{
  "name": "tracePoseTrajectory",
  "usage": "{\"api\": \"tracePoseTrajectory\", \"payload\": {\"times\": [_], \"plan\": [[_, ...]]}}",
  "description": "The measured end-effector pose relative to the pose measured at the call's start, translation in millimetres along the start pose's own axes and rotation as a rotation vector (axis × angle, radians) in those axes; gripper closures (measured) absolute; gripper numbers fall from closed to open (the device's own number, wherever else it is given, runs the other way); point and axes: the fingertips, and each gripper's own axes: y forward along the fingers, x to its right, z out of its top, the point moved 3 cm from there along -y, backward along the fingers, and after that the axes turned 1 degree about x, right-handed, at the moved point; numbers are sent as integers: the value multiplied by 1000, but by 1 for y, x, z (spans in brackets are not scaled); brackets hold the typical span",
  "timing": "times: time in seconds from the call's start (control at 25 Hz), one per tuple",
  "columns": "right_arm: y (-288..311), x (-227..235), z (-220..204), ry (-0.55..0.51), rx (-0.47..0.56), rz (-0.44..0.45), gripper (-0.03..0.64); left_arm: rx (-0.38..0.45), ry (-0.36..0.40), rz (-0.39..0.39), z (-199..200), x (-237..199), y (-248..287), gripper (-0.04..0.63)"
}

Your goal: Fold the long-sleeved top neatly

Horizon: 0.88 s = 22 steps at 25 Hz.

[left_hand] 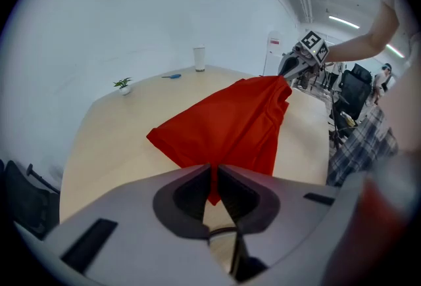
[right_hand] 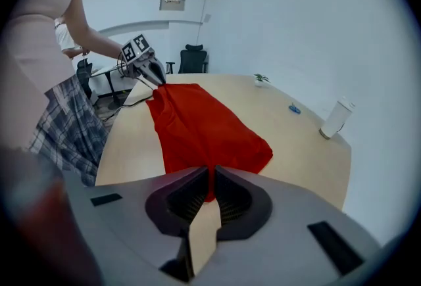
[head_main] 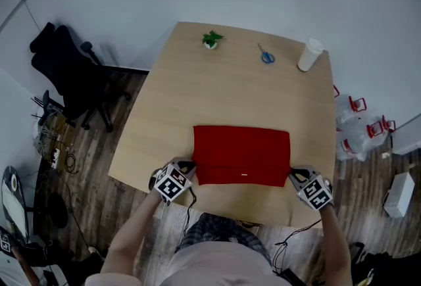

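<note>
The red long-sleeved top lies folded into a wide rectangle near the front edge of the wooden table. My left gripper is shut on the top's near left corner; its jaws pinch a point of red cloth. My right gripper is shut on the near right corner, red cloth caught between its jaws. The near edge of the top is stretched taut between the two grippers and lifted a little off the table. Each gripper view shows the other gripper at the far corner.
At the table's far edge stand a small potted plant, blue scissors and a white cup. A black office chair is on the floor to the left. White bags lie on the floor at the right.
</note>
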Motion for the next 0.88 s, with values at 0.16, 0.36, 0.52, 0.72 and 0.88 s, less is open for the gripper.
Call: {"api": "tracePoseTrajectory", "payload": {"times": [0.16,0.36,0.52,0.72,0.88], "plan": [[14,-23,-31,10,-74,36,568,-52,3,-26,-18,20,9,544],[22,-34,-50,70,-121,72,483,-94,-23,-50,-33,29,13,470],[16,-31,-45,123,-88,67,451,-70,-65,-48,-33,24,9,429],[-14,-15,-17,188,49,2,436,81,-186,-7,-4,13,-20,416],[-58,18,31,337,297,-119,469,285,-277,94,45,-15,-58,452]]}}
